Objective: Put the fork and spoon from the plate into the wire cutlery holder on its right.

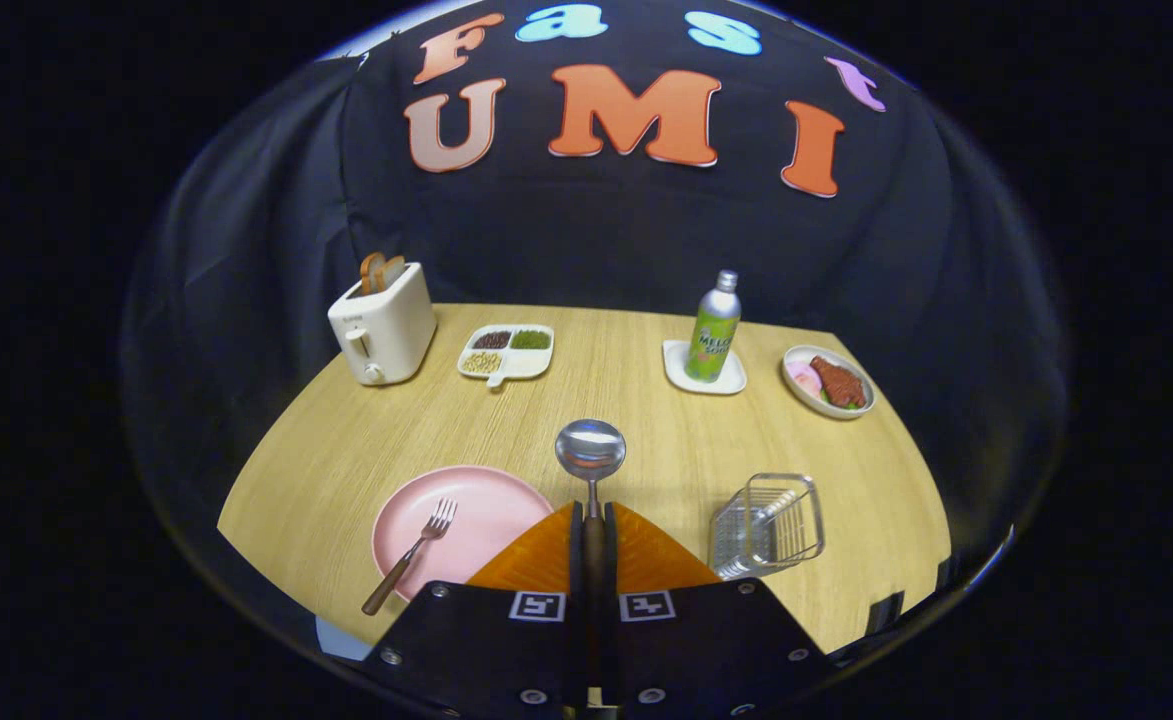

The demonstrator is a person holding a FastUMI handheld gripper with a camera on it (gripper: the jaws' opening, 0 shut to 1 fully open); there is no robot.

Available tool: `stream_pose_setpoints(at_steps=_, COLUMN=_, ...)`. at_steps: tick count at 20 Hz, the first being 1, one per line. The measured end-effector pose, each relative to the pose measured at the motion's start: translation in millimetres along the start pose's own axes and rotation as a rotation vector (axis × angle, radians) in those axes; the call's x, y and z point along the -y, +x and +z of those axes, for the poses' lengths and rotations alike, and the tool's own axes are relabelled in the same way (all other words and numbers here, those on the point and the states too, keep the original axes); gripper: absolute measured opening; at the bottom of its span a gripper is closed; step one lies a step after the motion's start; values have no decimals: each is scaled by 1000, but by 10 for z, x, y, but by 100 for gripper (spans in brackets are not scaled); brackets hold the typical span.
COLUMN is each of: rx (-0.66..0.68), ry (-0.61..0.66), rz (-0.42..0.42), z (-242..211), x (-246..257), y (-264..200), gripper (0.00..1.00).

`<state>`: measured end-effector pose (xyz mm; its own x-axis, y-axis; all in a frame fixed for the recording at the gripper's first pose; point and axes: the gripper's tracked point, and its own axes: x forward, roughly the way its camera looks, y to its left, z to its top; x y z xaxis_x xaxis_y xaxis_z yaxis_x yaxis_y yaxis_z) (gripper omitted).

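The spoon (591, 452) has a shiny round metal bowl and a dark handle; it sits at the centre of the frame, handle clamped between the two fingers of the gripper (592, 520), bowl pointing forward above the table. The fork (411, 553), metal with a brown handle, lies diagonally on the pink plate (486, 510) at lower left, its handle passing over the rim. The wire cutlery holder (768, 523) stands at lower right.

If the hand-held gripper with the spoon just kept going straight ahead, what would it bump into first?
Probably nothing soon. The hand-held gripper is shut on the spoon, and bare table lies ahead, between the divided snack tray and the bottle. Beyond is the booth's cloth wall, though depth is hard to judge.
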<state>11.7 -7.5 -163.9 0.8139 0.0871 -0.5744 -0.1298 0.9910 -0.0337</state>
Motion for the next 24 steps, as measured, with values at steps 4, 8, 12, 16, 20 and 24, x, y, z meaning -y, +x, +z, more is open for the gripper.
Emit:
stream_pose_setpoints(at_steps=4, rx=78, ry=25, rz=-72, z=299, x=451, y=-211, gripper=5)
stream_pose_setpoints(at_steps=8, rx=81, ry=25, rz=-124, z=283, x=837, y=-296, gripper=5)
stream_pose_setpoints(at_steps=12, rx=6, ry=30, rz=-135, z=25, x=1057, y=-207, gripper=5)
stream_pose_setpoints(at_steps=16, rx=-85, ry=29, rz=-125, z=-275, x=1153, y=-60, gripper=5)
stream_pose_setpoints(at_steps=20, rx=-183, ry=6, rz=-117, z=-582, x=1282, y=80, gripper=5)
stream_pose_setpoints(at_steps=24, rx=-272, ry=0, rz=-84, z=-798, x=1283, y=187, gripper=5)
